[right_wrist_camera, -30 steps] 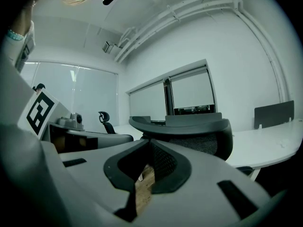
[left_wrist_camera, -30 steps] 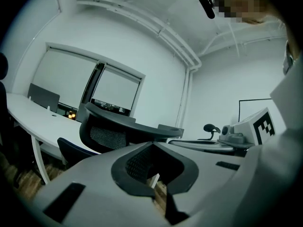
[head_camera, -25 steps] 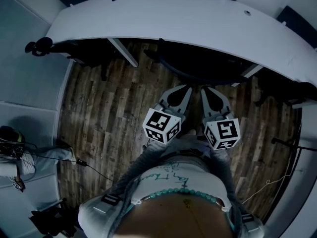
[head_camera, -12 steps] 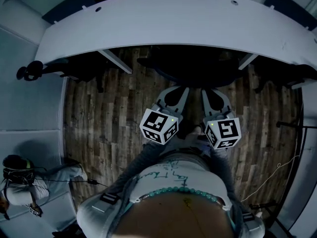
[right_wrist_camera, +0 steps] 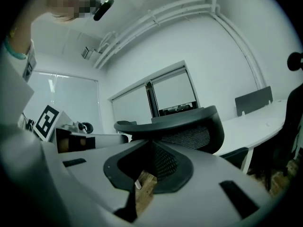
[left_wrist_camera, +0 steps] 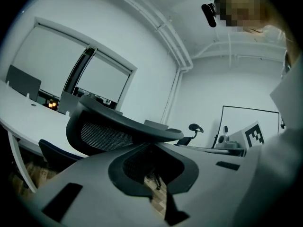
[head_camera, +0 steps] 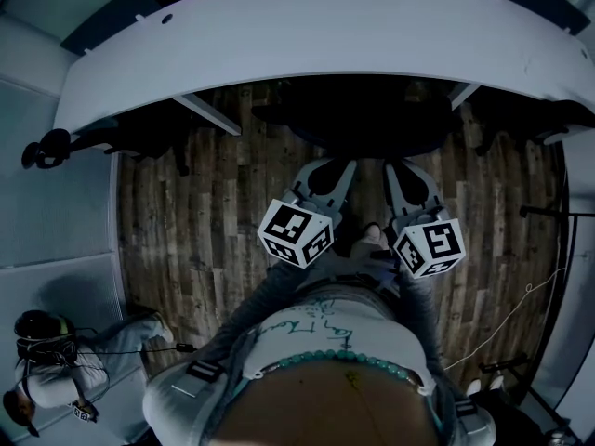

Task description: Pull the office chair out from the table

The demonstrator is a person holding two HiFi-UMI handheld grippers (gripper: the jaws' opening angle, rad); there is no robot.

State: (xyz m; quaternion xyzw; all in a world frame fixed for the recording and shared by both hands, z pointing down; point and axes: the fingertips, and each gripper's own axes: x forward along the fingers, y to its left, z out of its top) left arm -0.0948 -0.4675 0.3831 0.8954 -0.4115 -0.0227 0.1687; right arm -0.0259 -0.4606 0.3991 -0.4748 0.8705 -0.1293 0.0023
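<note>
The dark office chair (head_camera: 363,119) stands tucked under the curved white table (head_camera: 307,45); only its back part shows in the head view. My left gripper (head_camera: 344,165) and right gripper (head_camera: 392,167) point side by side at the chair's back, both shut and holding nothing. The mesh backrest (left_wrist_camera: 106,131) rises just beyond my left gripper (left_wrist_camera: 152,148) in the left gripper view. It stands the same way (right_wrist_camera: 189,126) beyond my right gripper (right_wrist_camera: 152,145) in the right gripper view. Whether the tips touch the chair I cannot tell.
Other dark chairs stand under the table at the left (head_camera: 139,137) and the right (head_camera: 521,124). A person (head_camera: 51,365) sits on the floor at the lower left with a cable (head_camera: 139,349) running out. Wooden floor (head_camera: 204,212) lies around me.
Both grippers stay shut and still point at the chair's back. The right gripper's marker cube has rolled a little. The head view has shifted, so the table sits higher in the picture.
</note>
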